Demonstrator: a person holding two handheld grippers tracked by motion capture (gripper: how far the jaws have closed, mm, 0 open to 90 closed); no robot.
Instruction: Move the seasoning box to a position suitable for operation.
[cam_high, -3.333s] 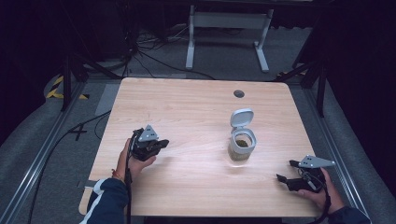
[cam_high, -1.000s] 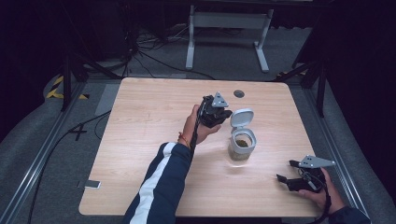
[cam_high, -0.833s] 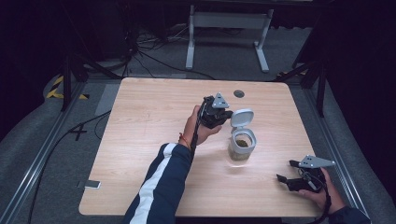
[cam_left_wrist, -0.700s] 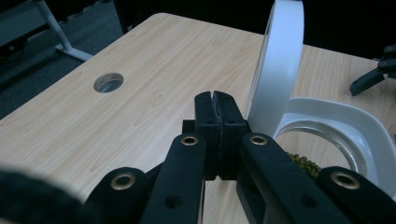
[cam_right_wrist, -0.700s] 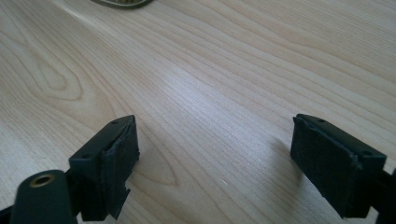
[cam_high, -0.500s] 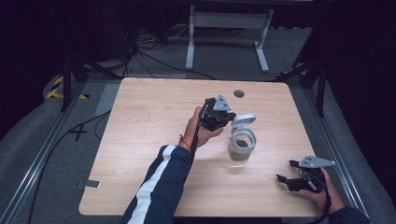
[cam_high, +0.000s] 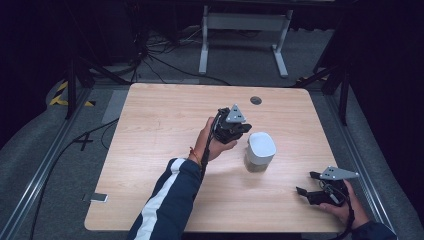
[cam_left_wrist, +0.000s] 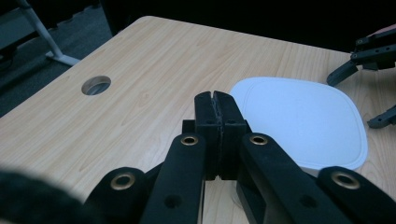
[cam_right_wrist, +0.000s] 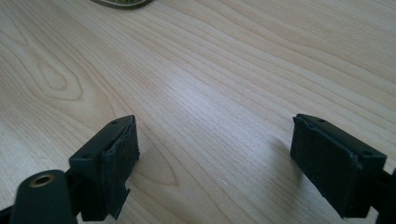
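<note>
White hinged lid (cam_high: 261, 145) lies flat over a small container (cam_high: 256, 163) standing right of centre on the wooden table (cam_high: 150, 150); the lid looks fully down, though whether its catch is pressed home cannot be told.

Left gripper (cam_high: 239, 127): held just beside the container's far-left corner, at lid height. Jaws pressed together with nothing between them; in the left gripper view the joined tips (cam_left_wrist: 216, 100) sit at the edge of the lid (cam_left_wrist: 299, 119), touching or nearly so.

Right gripper (cam_high: 306, 183): resting low on the table at the near right, well apart from the container. Jaws spread wide, empty; the right gripper view shows bare wood grain (cam_right_wrist: 210, 84) between them.

Other fixtures: round cable hole (cam_high: 256, 100) near the table's far edge; a white metal stand (cam_high: 240, 20) on the floor beyond the table.

Progress, as judged: the closing of the container appears essentially done, since the lid covers the opening and hides the contents. What may be left is a firm press to seat the lid, then drawing the left gripper clear.
</note>
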